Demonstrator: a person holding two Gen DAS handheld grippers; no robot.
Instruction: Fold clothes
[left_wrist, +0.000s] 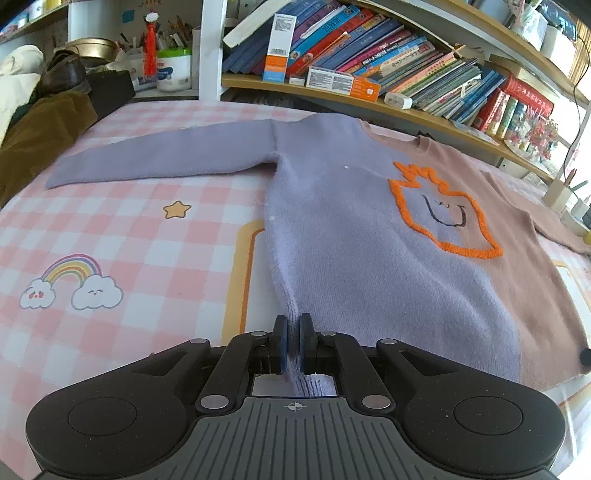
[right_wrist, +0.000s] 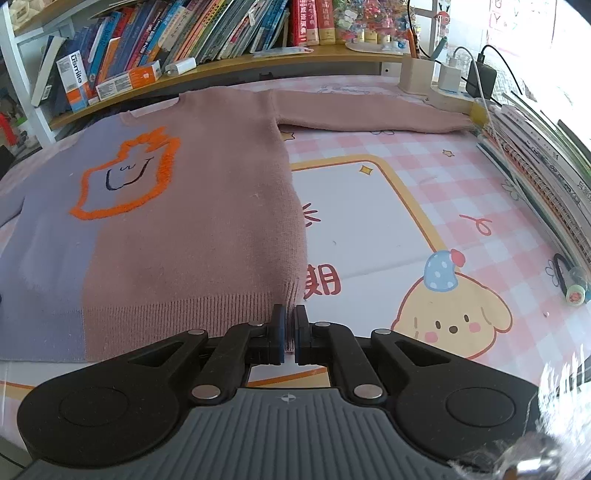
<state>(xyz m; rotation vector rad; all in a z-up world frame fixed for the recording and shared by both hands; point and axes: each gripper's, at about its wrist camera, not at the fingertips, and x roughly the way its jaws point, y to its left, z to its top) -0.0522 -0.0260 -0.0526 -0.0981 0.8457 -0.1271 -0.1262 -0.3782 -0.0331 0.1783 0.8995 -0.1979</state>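
Two grippers hold your sweater at its hem. It lies flat, face up, on the checked desk mat, long axis running from you toward the bookshelf, collar farthest, sleeves spread to both sides. Your left gripper pinches the lilac hem corner; your right gripper pinches the brown hem corner, jaws nearly closed.

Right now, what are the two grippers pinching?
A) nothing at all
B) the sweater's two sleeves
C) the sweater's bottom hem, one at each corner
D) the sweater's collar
C: the left gripper is shut on the purple hem corner of the sweater, and the right gripper is shut on the pink hem corner.
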